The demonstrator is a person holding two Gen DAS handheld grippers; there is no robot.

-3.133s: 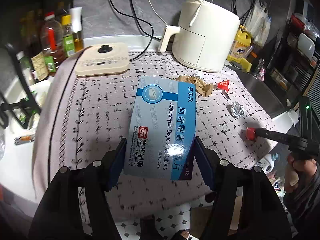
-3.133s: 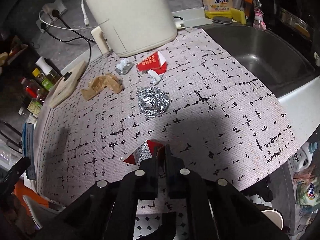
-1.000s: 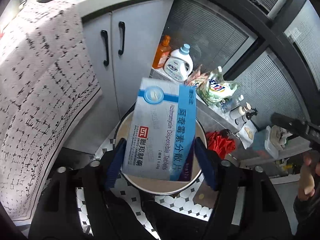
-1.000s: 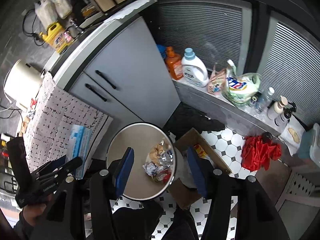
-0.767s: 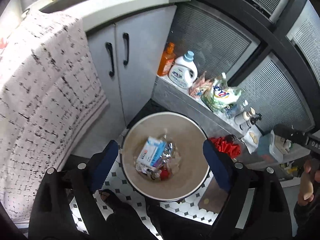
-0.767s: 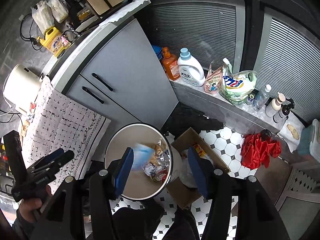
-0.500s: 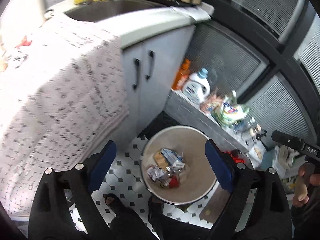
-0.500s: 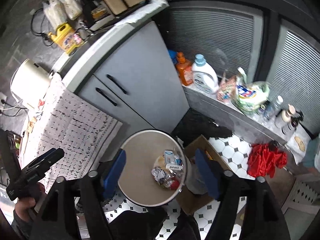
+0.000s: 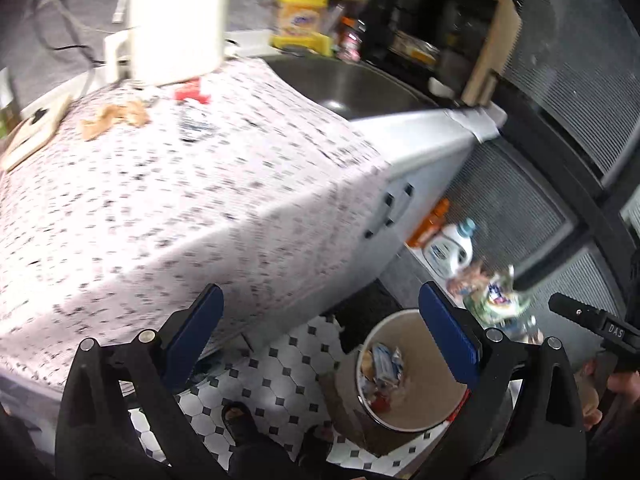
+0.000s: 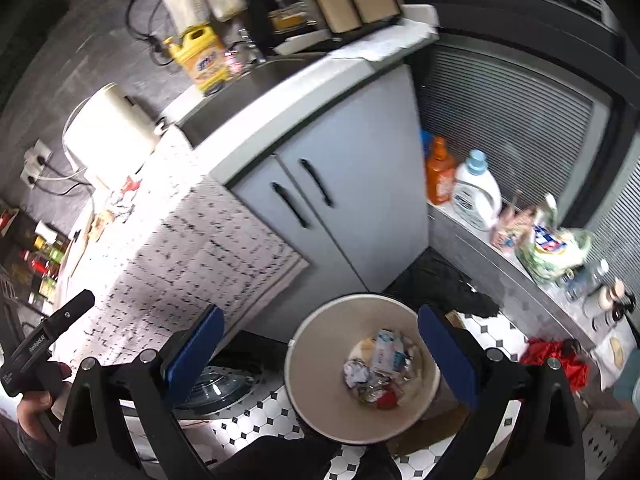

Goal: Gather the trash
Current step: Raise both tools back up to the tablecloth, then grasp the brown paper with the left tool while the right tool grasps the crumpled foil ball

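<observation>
The round beige trash bin point(image 9: 424, 420) stands on the tiled floor beside the counter; it also shows in the right wrist view point(image 10: 320, 392). Inside lie the blue-and-white medicine box point(image 10: 386, 350), crumpled foil and red scraps. My left gripper point(image 9: 320, 328) is open and empty, swung toward the counter. On the patterned cloth point(image 9: 160, 200) remain brown paper point(image 9: 114, 116), a red wrapper point(image 9: 192, 92) and a foil ball point(image 9: 196, 128). My right gripper point(image 10: 318, 344) is open and empty above the bin.
A white air fryer point(image 9: 176, 20) and a sink point(image 9: 344, 84) are on the counter. Grey cabinet doors point(image 10: 320, 200) face the bin. Detergent bottles point(image 10: 476, 196) and bags line a low shelf. A cardboard box sits beside the bin.
The left gripper opened and the medicine box fell into the bin. The left gripper has since swung up toward the counter. The right gripper, earlier shut on a red wrapper, stays open over the bin.
</observation>
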